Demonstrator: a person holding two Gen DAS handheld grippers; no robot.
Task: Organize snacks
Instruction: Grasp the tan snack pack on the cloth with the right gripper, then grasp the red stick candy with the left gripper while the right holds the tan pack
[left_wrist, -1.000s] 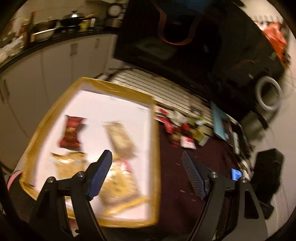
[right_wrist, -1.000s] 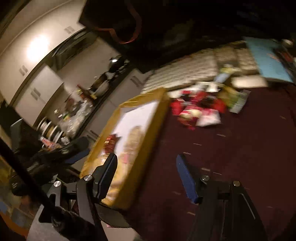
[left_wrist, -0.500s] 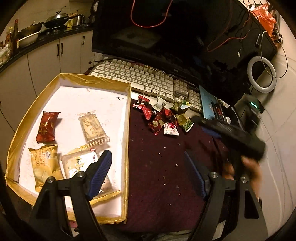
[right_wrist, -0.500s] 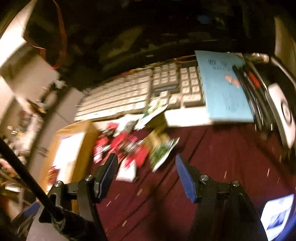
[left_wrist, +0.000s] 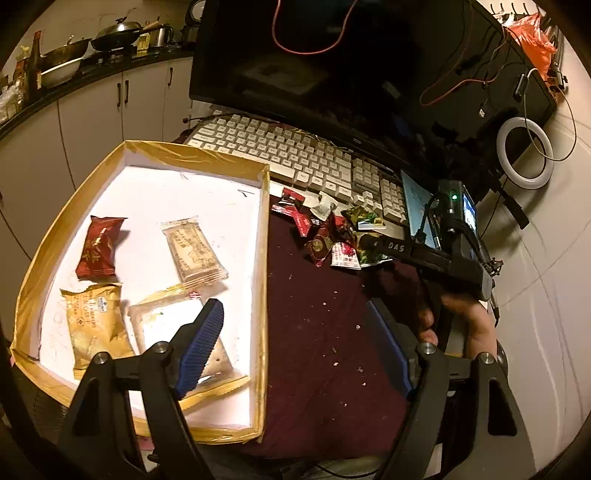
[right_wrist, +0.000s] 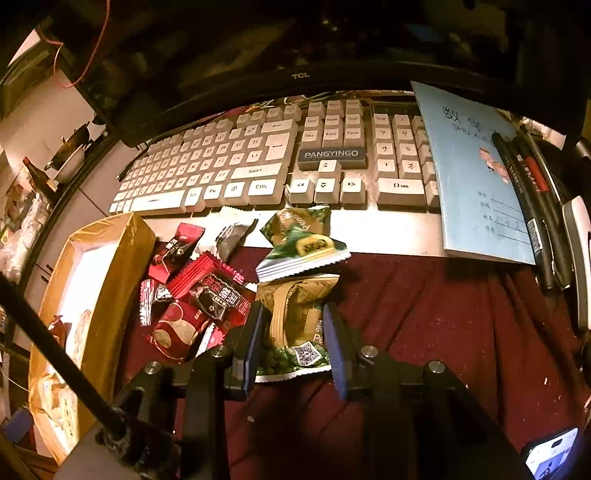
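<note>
A gold-edged white box (left_wrist: 264, 236) holds several snack packets, among them a red one (left_wrist: 98, 248) and a tan one (left_wrist: 194, 249). A pile of loose snacks (left_wrist: 332, 236) lies on the dark red cloth in front of the keyboard. My left gripper (left_wrist: 295, 332) is open and empty, over the box's near right edge. My right gripper (right_wrist: 293, 336) has its jaws closed around a green and tan snack packet (right_wrist: 295, 325) at the near side of the pile; a red packet (right_wrist: 214, 291) and a green kiwi packet (right_wrist: 303, 247) lie beside it.
A white keyboard (right_wrist: 236, 162) and a dark monitor (left_wrist: 332, 66) stand behind the pile. A blue notebook (right_wrist: 476, 173) and pens (right_wrist: 532, 192) lie at the right. A ring light (left_wrist: 524, 153) stands at the far right. A kitchen counter with pans (left_wrist: 74, 55) is at the back left.
My right gripper swung from the box to the snack pile, dropped low and closed its jaws around the green and tan packet. My left gripper steadied over the box edge, still open.
</note>
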